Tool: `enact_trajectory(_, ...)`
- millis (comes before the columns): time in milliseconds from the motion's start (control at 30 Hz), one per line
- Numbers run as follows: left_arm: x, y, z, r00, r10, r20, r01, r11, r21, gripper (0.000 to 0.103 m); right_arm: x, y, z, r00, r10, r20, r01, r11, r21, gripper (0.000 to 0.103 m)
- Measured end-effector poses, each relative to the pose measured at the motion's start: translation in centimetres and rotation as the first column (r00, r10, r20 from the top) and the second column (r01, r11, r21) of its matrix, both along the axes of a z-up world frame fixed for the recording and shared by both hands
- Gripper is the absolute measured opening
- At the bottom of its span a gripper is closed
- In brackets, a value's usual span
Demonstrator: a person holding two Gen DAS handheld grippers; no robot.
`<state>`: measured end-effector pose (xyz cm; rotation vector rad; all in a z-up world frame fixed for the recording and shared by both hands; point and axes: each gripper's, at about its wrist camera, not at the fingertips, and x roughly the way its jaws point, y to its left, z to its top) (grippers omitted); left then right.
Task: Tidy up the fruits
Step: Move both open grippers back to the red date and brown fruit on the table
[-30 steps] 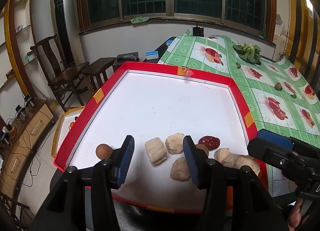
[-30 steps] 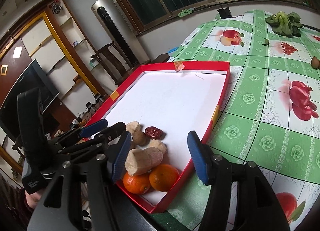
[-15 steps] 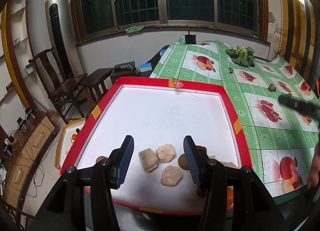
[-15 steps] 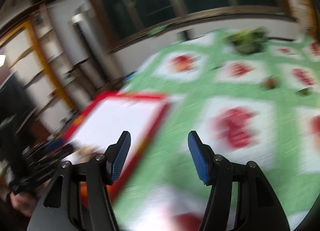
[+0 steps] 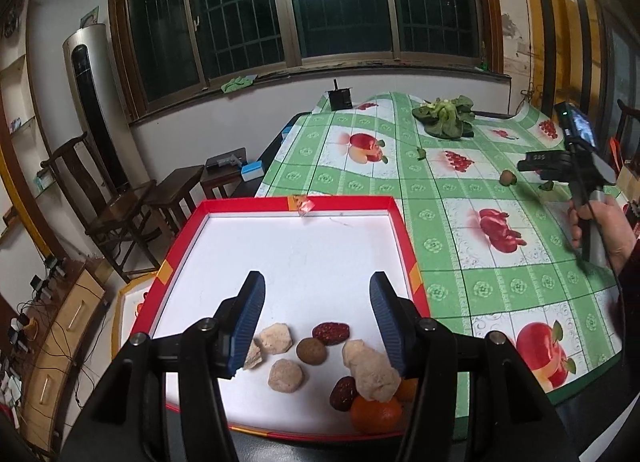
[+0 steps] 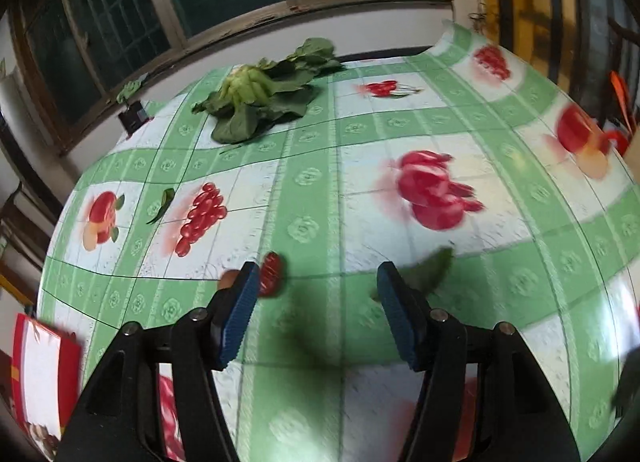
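Currently the fruits are seen gathered at the near end of the red tray (image 5: pixel 400 222), which rests at the table's near left corner on the green fruit-print tablecloth (image 5: pixel 460 190). A red date (image 5: pixel 330 333) lies with its long axis roughly across the picture, just beside a round brown fruit (image 5: pixel 311 350); a second date (image 5: pixel 343 393) is tilted more upright against an orange (image 5: pixel 375 413). A long pale knobbly piece (image 5: pixel 370 370) points from upper left to lower right and rests partly on the orange. Two more pale lumps (image 5: pixel 285 375) lie to the left.

The left gripper (image 5: pixel 316 314) is held above these fruits with its jaws opening, and nothing is caught between them.

From the left wrist view, the right gripper (image 5: pixel 560 166) is seen side-on in a hand (image 5: pixel 604 230) far to the right over the tablecloth, near a small brown fruit (image 5: pixel 507 177); its fingers cannot be made out there.

Only in the right wrist view are its jaws shown: the right gripper (image 6: pixel 314 316) stands about half open and empty over bare cloth. A blurred red fruit (image 6: pixel 272 274) is seen just beside its left finger, a green leaf (image 6: pixel 430 270) by its right finger, and a leafy vegetable (image 6: pixel 260 90) far beyond. Only an edge of the tray (image 6: pixel 18 362) is shown there.
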<state>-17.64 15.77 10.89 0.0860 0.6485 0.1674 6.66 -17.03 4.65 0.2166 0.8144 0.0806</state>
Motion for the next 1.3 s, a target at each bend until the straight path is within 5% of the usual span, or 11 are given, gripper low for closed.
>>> enact_trajectory(300, 1.2, -1.1, -0.5, 0.999, -0.025, -0.027, 0.025, 1.000, -0.006, 0.055, 2.8, 3.6, -1.4, 0.993, 0.095, -0.064, -0.098, 0.994, -0.043, 0.059)
enact_trajectory(367, 1.3, -1.3, -0.6, 0.999, -0.033, -0.035, 0.032, 0.999, -0.016, 0.056, 1.6, 4.2, -1.4, 0.977, 0.201, -0.068, -0.199, 0.980, 0.030, 0.056)
enact_trajectory(433, 1.2, -1.5, -0.5, 0.999, -0.039, -0.033, 0.039, 0.999, -0.011, 0.056, -0.5, 4.2, -1.3, 0.918, 0.393, -0.053, -0.367, 0.892, 0.262, 0.056)
enact_trajectory(500, 0.9, -1.8, -0.3, 0.999, -0.046, -0.022, 0.046, 0.999, -0.005, 0.056, -2.9, 4.0, -0.4, 0.879, 0.477, -0.004, -0.452, 0.837, 0.307, 0.056)
enact_trajectory(667, 0.8, -2.7, -0.1, 0.998, -0.055, -0.023, 0.055, 0.998, 0.010, 0.056, -5.6, 0.4, 2.1, 0.933, 0.346, 0.099, -0.360, 0.899, 0.249, 0.056)
enact_trajectory(967, 0.5, -3.5, 0.2, 0.997, -0.068, -0.036, 0.068, 0.998, 0.000, 0.056, -2.5, 4.9, 0.7, 0.954, 0.300, 0.000, -0.298, 0.945, 0.134, 0.056)
enact_trajectory(1033, 0.5, -3.3, 0.3, 0.998, -0.060, -0.037, 0.060, 0.998, 0.004, 0.056, -1.9, 6.8, 0.0, 0.951, 0.307, -0.022, -0.306, 0.951, 0.054, 0.050)
enact_trajectory(1100, 0.4, -3.3, 0.3, 0.997, -0.062, -0.042, 0.062, 0.998, -0.006, 0.055, -1.0, 8.4, -1.3, 0.954, 0.291, -0.075, -0.295, 0.954, -0.052, 0.026)
enact_trajectory(1167, 0.6, -3.5, 0.3, 0.995, -0.081, -0.054, 0.079, 0.996, -0.036, 0.055, -1.2, 9.1, -1.8, 0.961, 0.270, -0.060, -0.276, 0.940, -0.200, 0.018)
enact_trajectory(1300, 1.4, -4.3, -0.1, 0.987, -0.137, -0.088, 0.126, 0.985, -0.118, 0.047, -1.5, 7.6, -1.5, 0.964, 0.260, -0.059, -0.266, 0.949, -0.167, 0.018)
